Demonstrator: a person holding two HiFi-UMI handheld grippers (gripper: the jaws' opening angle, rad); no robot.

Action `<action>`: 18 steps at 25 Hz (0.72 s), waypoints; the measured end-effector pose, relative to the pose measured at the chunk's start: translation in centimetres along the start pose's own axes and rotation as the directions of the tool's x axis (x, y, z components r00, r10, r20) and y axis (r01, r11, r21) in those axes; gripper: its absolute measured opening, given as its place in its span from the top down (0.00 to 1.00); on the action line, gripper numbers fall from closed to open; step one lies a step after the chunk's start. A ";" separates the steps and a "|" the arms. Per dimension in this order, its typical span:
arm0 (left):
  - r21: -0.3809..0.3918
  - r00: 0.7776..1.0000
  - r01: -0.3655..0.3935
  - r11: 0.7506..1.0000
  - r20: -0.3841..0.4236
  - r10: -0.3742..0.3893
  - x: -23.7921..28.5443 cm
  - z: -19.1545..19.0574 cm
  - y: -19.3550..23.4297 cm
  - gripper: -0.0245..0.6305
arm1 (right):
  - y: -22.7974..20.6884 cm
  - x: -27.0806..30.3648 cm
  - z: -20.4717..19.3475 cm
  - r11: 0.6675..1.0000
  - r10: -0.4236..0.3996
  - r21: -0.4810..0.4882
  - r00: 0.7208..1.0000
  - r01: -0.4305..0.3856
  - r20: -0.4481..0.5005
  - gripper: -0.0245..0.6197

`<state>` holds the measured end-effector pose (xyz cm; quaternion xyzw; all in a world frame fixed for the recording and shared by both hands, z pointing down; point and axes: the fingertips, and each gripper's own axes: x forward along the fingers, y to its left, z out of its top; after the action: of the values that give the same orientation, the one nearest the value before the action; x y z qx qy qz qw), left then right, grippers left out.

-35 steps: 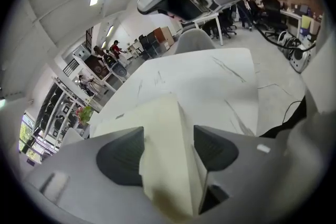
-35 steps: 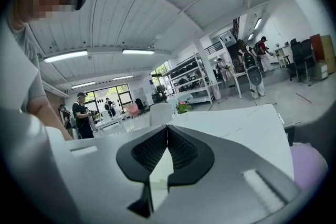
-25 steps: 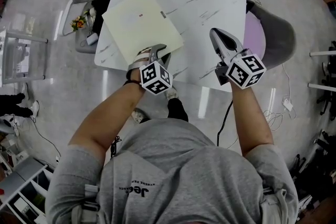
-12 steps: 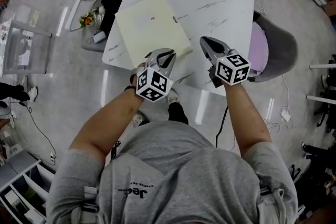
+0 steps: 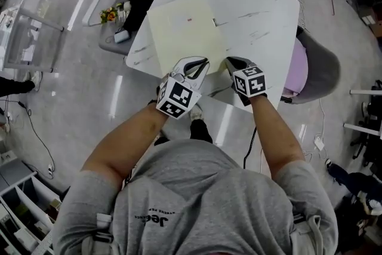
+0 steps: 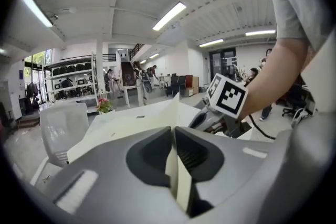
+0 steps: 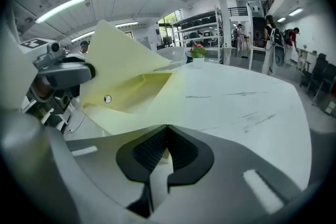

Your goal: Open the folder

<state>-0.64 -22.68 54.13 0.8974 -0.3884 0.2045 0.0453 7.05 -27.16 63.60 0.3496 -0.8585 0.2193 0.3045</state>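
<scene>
**Folder parted at bench's near edge**

From the head view, the near rim of the white, marble-veined bench (image 5: 256,3) is cut off by the person's forearms. The folder's near corner is lost under the two tools, so the pinch points cannot be made out from above. The far corners of the room blur out in both gripper views.

The pale yellow folder (image 5: 185,27) lies flat on the bench's left half, its near corner reaching the edge closest to the person. Seen from the right gripper view, it gapes at that corner. The cover (image 7: 118,52) stands tilted up and the back sheet (image 7: 157,113) stays flat on the bench. A small round snap (image 7: 107,98) shows on the inner face.

The left hand-held gripper (image 5: 203,61) is clamped on the cover's thin edge, which runs upright between its closed jaws. Just beside it, the right hand-held gripper (image 5: 228,61) is clenched on the back sheet at the bench edge.
</scene>
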 end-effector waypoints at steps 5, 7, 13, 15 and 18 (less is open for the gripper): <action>-0.084 0.994 -0.038 0.996 0.098 0.046 -4.0 1.2 1.3 0.85 | 0.3 0.3 -0.1 0.993 -0.045 -0.112 0.997 0.039 -0.055 0.96; -0.097 0.991 -0.064 0.993 0.113 0.075 -6.1 1.1 1.9 0.85 | 0.4 0.4 0.0 0.990 -0.062 -0.132 0.996 0.052 -0.071 0.96; -0.167 0.975 -0.179 0.970 0.105 0.198 -14.0 -1.8 4.2 0.85 | 1.0 0.7 -0.2 0.981 -0.101 -0.174 0.988 0.081 -0.114 0.95; -0.214 0.962 -0.235 0.948 0.087 0.258 -16.9 -3.4 5.3 0.85 | 1.1 0.8 -0.2 0.976 -0.116 -0.197 0.985 0.089 -0.128 0.95; -0.309 0.934 -0.323 0.895 0.048 0.354 -20.8 -6.6 7.5 0.85 | 1.1 0.7 -0.2 0.972 -0.134 -0.211 0.981 0.103 -0.138 0.96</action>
<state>-21.02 -12.22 51.23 0.8083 -0.5667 0.1024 0.1226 5.88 -26.68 64.03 0.3495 -0.8284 0.1378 0.4155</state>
